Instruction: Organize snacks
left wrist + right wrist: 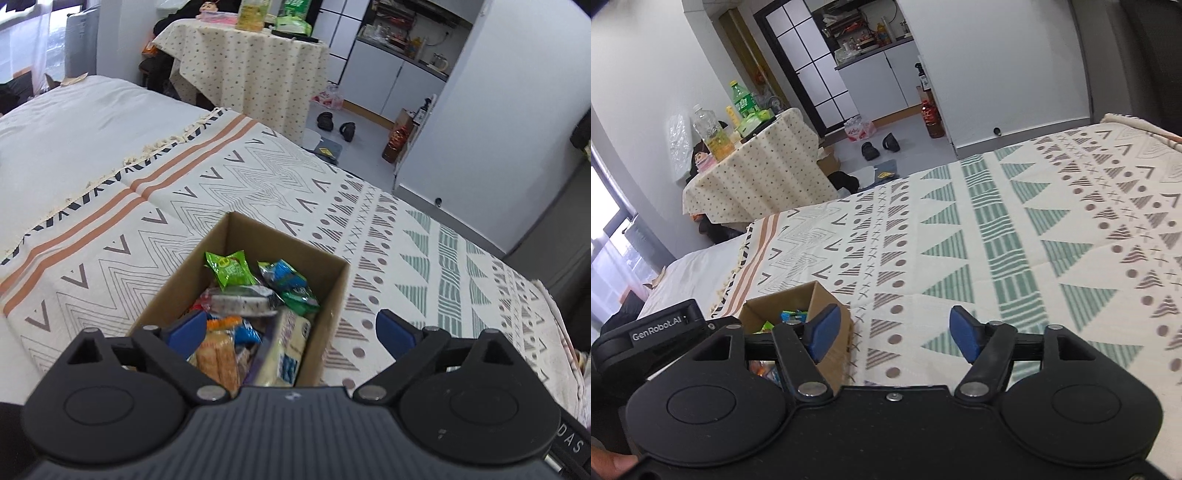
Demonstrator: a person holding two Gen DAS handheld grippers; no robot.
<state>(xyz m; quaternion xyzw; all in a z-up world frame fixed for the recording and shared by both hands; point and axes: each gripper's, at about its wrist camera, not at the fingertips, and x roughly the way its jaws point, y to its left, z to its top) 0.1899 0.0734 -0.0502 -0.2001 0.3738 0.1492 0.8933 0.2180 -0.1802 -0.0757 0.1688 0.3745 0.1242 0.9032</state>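
Observation:
An open cardboard box sits on the patterned bedspread, holding several snack packets: a green one, a blue-green one, biscuits and a pale boxed snack. My left gripper hovers open above the box's near end, with nothing between its blue fingers. In the right wrist view the same box lies at the lower left, beside my right gripper, which is open and empty over the bedspread. The other gripper's body shows at the left.
A small table with a dotted cloth carries bottles and green packs beyond the bed. Shoes and a bottle lie on the floor by a white cabinet. The bed's plain white sheet stretches left.

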